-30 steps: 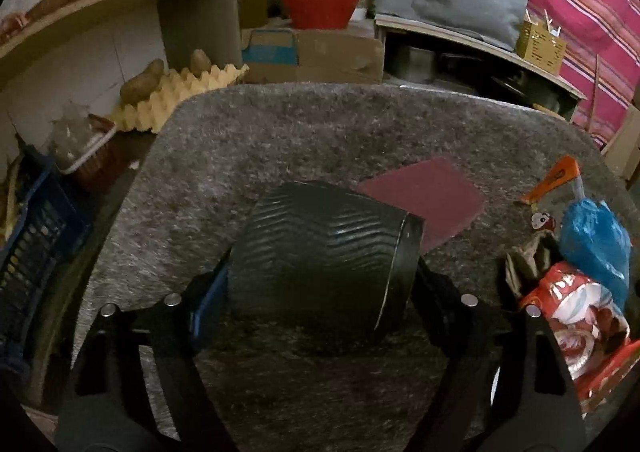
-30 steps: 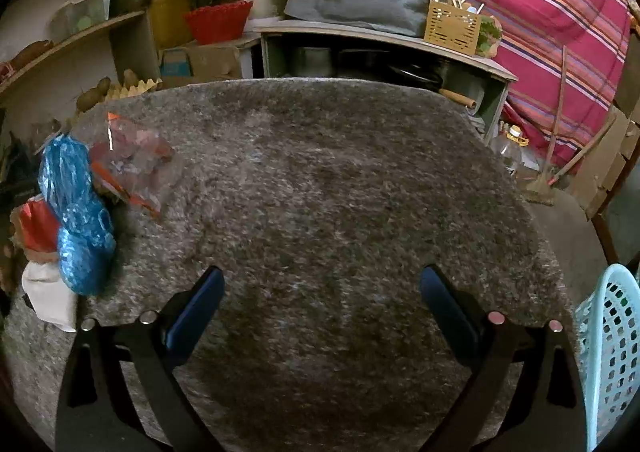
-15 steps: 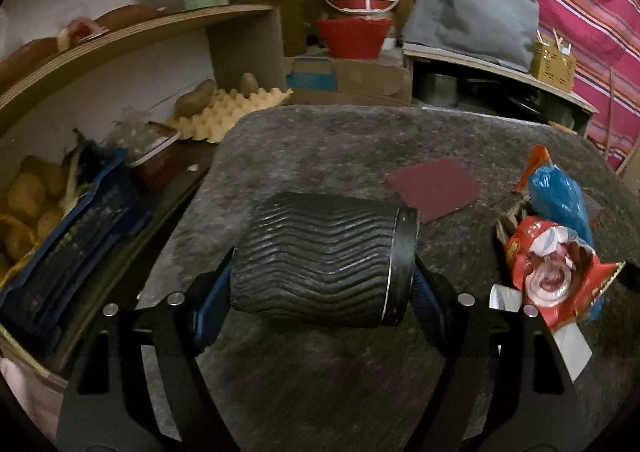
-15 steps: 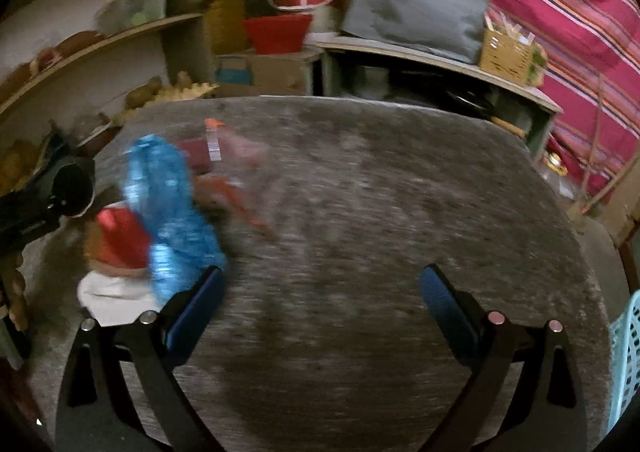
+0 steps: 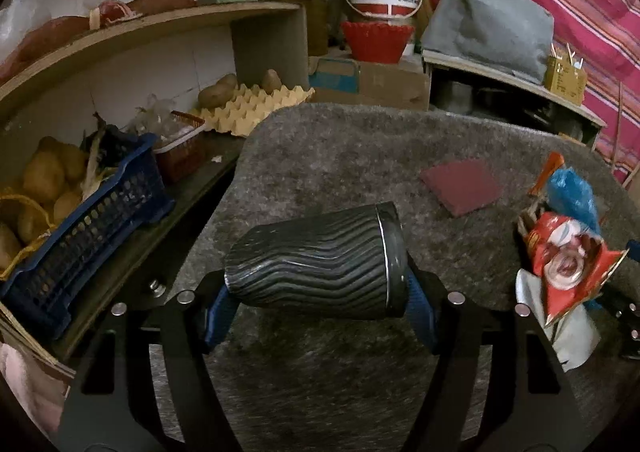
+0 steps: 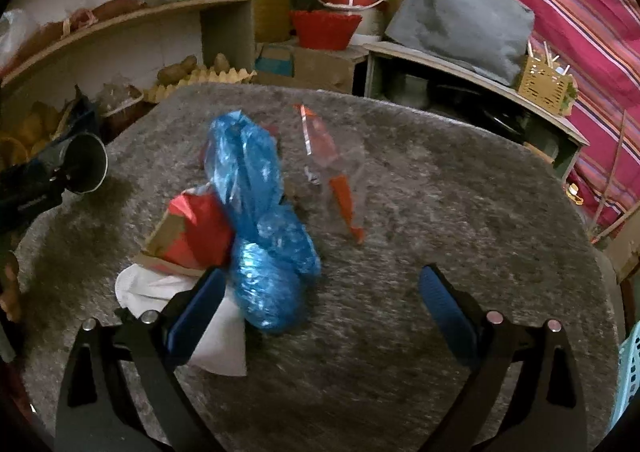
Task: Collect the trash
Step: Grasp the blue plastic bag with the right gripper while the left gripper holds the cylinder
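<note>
Gripping the ribbed black cup (image 5: 320, 260) in my left claw (image 5: 320, 304), I'm hovering my spread right claw (image 6: 320, 308); blue bag (image 6: 260, 212) at eleven o'clock, all trash uncollected.

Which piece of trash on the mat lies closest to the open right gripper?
The blue plastic bag. It lies just ahead of the right gripper, beside its left finger. The clear orange-printed wrapper lies farther back.

One ribbed cup (image 5: 320, 272), one blue bag (image 6: 260, 220), one red wrapper (image 6: 196, 232), one maroon square (image 5: 462, 184)
</note>
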Tool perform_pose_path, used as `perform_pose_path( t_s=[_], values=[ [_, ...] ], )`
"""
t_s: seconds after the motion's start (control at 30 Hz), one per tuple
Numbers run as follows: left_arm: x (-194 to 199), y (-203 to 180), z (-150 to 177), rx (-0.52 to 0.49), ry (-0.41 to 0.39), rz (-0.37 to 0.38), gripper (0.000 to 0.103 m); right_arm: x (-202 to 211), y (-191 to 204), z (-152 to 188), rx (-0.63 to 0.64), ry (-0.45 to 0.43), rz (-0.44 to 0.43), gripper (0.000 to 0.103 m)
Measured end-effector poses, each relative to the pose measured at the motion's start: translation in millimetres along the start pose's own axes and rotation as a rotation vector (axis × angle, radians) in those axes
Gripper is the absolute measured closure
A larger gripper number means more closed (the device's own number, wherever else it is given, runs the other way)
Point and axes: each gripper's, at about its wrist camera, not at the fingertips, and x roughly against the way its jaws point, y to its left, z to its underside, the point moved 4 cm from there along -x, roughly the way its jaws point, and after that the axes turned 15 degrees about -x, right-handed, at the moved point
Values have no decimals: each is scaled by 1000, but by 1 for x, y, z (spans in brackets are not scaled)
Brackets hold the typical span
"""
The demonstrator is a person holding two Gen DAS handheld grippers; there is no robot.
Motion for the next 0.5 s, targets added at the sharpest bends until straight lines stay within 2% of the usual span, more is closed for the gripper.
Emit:
perform_pose_path(
  t_s=[0.07, 0.13, 0.17, 0.2, 0.27, 0.33, 0.5],
  values=[
    [-4, -2, 2, -8, 15, 12, 33, -6, 1, 0, -2, 18, -9, 24],
    [-6, -4, 3, -18, 18, 12, 33, -11, 1, 1, -11, 37, -26, 30],
    [-8, -6, 2, -23, 20, 22, 32, -14, 3, 2, -9, 49, -37, 37],
    [-9, -7, 1, -23, 22, 23, 27, -16, 4, 3, -4, 61, -50, 41],
    [-10, -6, 2, -24, 22, 18, 21, -18, 8, 4, 6, 75, -81, 59],
    [-10, -3, 2, -17, 21, 16, 18, -17, 12, 5, 22, 76, -102, 69],
    [-13, 2, 5, 8, 32, 31, 9, -4, 4, 1, 12, 32, -104, 77]
  ],
)
